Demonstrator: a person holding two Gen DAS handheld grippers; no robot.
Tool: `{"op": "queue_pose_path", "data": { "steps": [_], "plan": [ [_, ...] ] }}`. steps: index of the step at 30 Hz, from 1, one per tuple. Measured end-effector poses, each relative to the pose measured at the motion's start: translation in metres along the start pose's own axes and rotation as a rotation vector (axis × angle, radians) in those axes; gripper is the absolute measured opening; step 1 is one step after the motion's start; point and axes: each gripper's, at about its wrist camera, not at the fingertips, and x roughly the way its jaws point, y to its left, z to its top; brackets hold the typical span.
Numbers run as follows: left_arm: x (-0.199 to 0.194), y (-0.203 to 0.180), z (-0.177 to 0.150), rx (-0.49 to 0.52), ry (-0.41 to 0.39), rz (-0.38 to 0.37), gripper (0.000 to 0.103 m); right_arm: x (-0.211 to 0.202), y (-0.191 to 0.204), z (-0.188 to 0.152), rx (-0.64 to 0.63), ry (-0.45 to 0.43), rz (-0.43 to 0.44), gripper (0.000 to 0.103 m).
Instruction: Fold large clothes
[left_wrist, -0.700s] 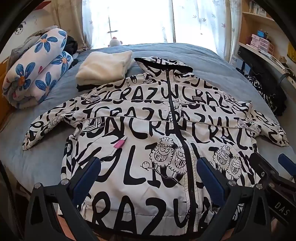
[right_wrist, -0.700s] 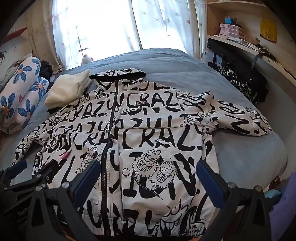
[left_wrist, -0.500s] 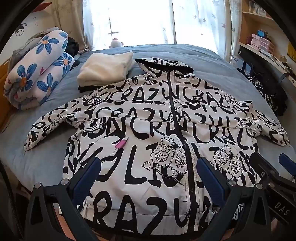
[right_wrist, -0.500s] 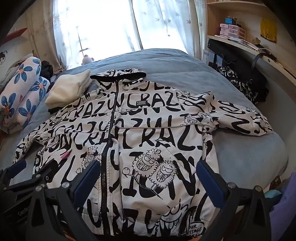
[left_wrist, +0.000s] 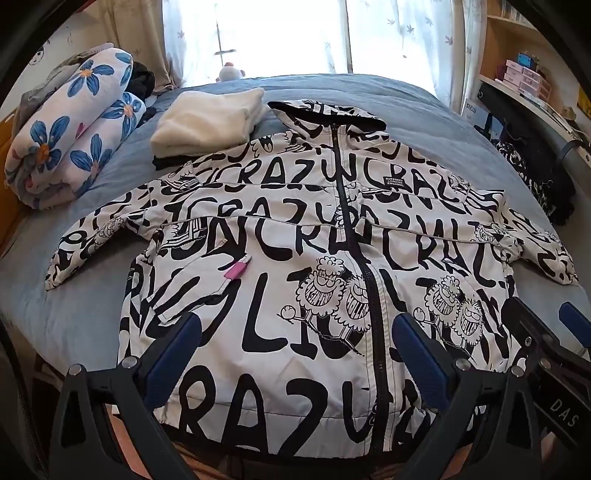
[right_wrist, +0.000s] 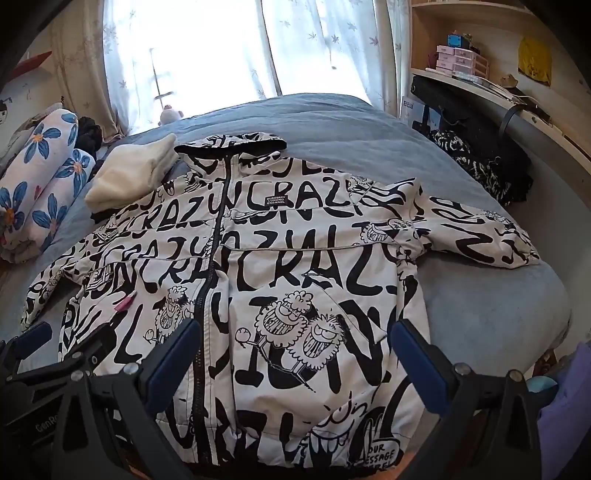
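Observation:
A large white hooded jacket (left_wrist: 280, 258) (right_wrist: 295, 258) with black lettering and cartoon prints lies flat and zipped on the blue bed, front up, sleeves spread to both sides, hood toward the window. A small pink tag (left_wrist: 236, 271) (right_wrist: 123, 303) sits on its left chest. My left gripper (left_wrist: 295, 354) hovers open above the jacket's lower left half, nothing between its blue pads. My right gripper (right_wrist: 295, 354) hangs open over the lower right half, also holding nothing. The right gripper's tip (left_wrist: 572, 323) shows at the left view's right edge.
A folded cream garment (left_wrist: 207, 122) lies beside the hood on the blue bed (left_wrist: 424, 107). A rolled floral quilt (left_wrist: 70, 129) rests at the far left. Dark clothes (right_wrist: 480, 162) are piled at the right under shelves (right_wrist: 461, 62). A curtained window stands behind.
Both views have shifted slightly, the jacket sitting a little lower in the left wrist view. Both grippers stay open and the jacket has not moved.

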Motion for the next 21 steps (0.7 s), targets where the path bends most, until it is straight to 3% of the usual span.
{"op": "queue_pose_path", "data": {
  "steps": [21],
  "plan": [
    [0.003, -0.001, -0.002, 0.000, 0.012, 0.001, 0.102, 0.011, -0.003, -0.003, 0.004, 0.031, -0.019, 0.103]
  ]
}}
